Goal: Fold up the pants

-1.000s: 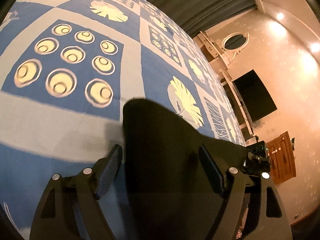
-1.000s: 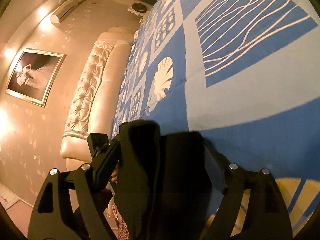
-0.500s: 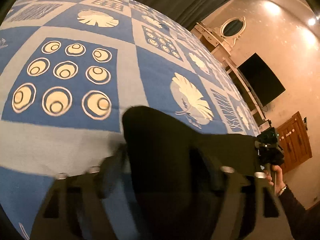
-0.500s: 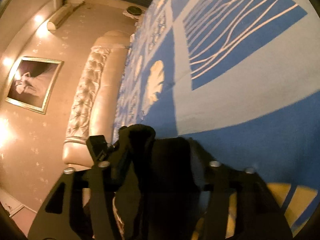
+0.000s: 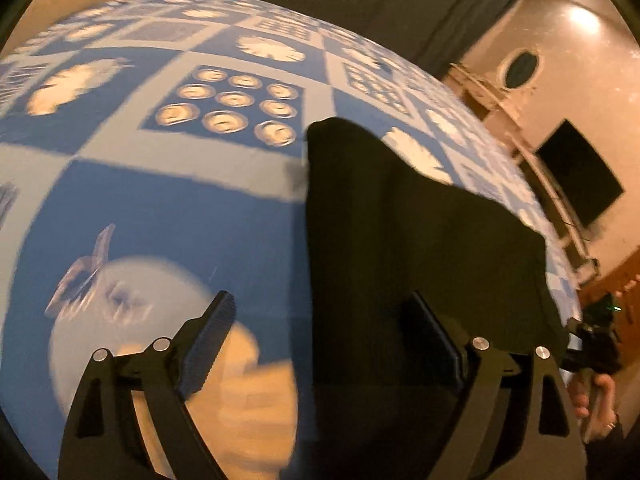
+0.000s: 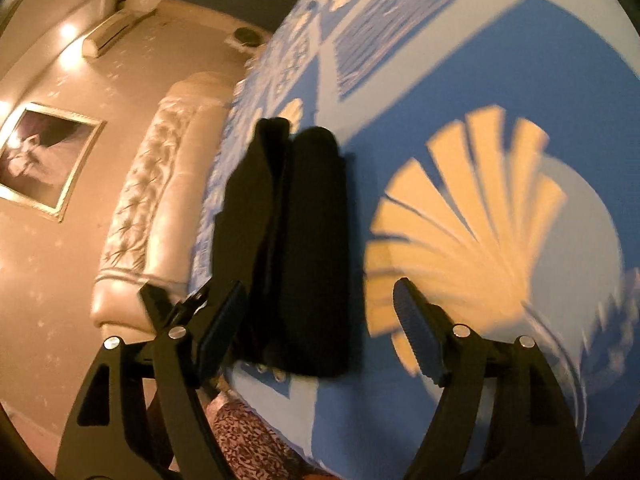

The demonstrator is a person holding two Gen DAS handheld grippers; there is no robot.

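On bedspread [image 5: 168, 208], pants [image 6: 304, 248] released, tongs withdrawn

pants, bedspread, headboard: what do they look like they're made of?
Pants: black matte cloth, soft rolled folds; knit or woven unclear. Bedspread: thin printed fabric, blue and pale patches with cream motifs, flat and without sheen. Headboard: button-tufted, glossy cream upholstery, probably leather or faux leather.
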